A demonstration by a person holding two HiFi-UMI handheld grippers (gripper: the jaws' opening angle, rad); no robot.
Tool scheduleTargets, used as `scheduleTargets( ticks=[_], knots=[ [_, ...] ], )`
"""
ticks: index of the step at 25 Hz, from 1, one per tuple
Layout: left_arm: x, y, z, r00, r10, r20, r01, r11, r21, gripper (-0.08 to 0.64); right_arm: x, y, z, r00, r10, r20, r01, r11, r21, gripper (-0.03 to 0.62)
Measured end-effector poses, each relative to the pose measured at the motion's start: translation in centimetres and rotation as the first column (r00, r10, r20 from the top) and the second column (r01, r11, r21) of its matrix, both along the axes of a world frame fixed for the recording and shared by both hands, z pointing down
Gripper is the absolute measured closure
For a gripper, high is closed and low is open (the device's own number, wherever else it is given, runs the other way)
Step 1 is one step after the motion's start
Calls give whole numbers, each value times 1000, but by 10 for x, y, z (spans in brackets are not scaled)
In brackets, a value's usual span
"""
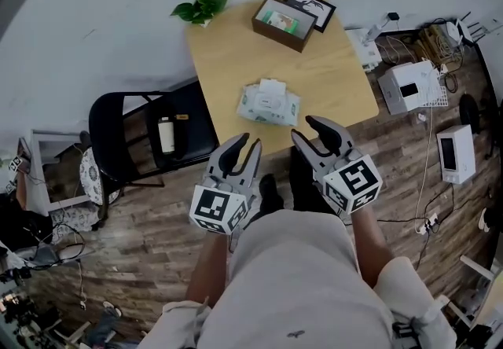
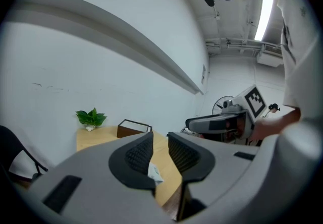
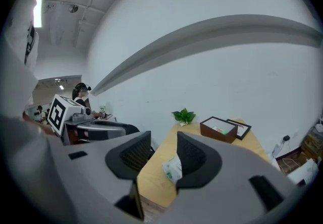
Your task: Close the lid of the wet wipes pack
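The wet wipes pack [image 1: 269,105] lies near the front edge of the wooden table [image 1: 236,56], its white lid [image 1: 273,88] flipped up. Both grippers hover just off that edge, short of the pack. My left gripper [image 1: 248,141] is open and empty; in the left gripper view [image 2: 160,152] a corner of the pack [image 2: 153,172] shows low between the pads. My right gripper [image 1: 305,126] is open wider, also empty; in the right gripper view [image 3: 164,155] the pack [image 3: 172,168] lies ahead beside the right pad.
A brown box [image 1: 284,23], a picture frame [image 1: 310,8] and a small plant [image 1: 201,7] sit at the table's far end. A black chair [image 1: 149,135] holding a white bottle [image 1: 166,135] stands left. White devices [image 1: 409,86] and cables lie on the floor at right.
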State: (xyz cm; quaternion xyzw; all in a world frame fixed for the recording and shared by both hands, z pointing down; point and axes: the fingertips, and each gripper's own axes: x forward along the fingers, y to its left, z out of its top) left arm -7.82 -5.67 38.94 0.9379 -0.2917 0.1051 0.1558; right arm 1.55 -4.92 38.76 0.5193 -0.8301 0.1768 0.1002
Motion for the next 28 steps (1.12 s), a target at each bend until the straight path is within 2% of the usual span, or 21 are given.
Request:
scheduleTargets(
  ticks=[13,28],
  knots=[
    [28,-51,4,989,-145,37,145,989,-10,476,32,-76,29,987,-161,9,162,986,-48,443],
    [49,-71,14,956,-280,90,283,959,-22,477,46,-124,94,948,-316,25,316,937,-145,437]
  ],
)
